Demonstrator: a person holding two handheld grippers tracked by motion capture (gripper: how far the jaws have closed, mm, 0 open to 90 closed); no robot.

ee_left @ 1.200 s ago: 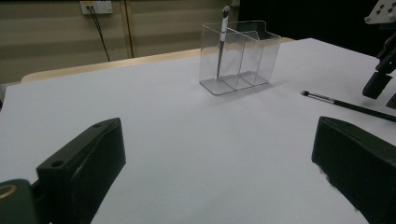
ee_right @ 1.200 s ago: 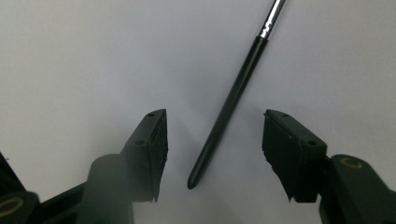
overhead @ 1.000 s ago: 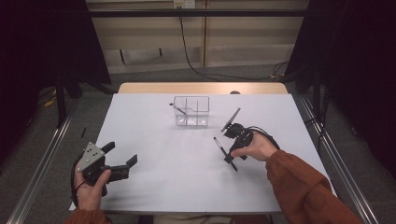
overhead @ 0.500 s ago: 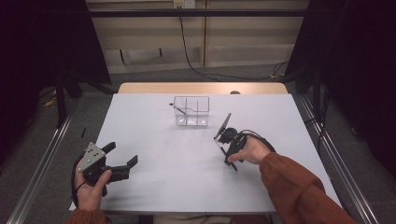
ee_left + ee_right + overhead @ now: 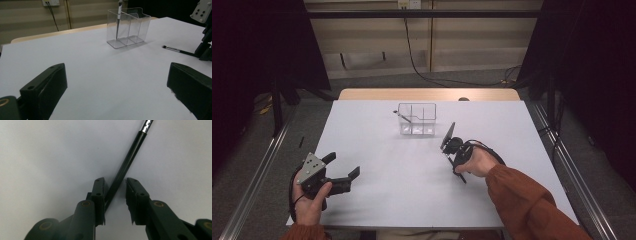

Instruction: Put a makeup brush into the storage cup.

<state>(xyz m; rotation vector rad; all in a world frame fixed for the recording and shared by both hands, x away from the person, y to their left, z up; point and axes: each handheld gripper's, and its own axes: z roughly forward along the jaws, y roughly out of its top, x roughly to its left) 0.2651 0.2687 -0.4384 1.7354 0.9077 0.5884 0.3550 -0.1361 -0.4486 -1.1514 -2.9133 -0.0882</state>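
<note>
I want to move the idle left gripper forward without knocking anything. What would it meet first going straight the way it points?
Most likely the clear plastic box, ahead between the left gripper's open jaws. The bare table lies before it. Depth is unclear, so it may pass just beside the box.

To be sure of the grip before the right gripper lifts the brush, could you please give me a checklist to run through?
1. Brush handle between the right gripper fingers: ok.
2. Grip firm: not ok; the fingers have just been closing, but a gap shows beside one finger.
3. Organizer upright, with free compartments: ok.
4. Stored brush standing in an end compartment: ok.
5. Left gripper open, holding nothing, well away from the organizer: ok.
</note>
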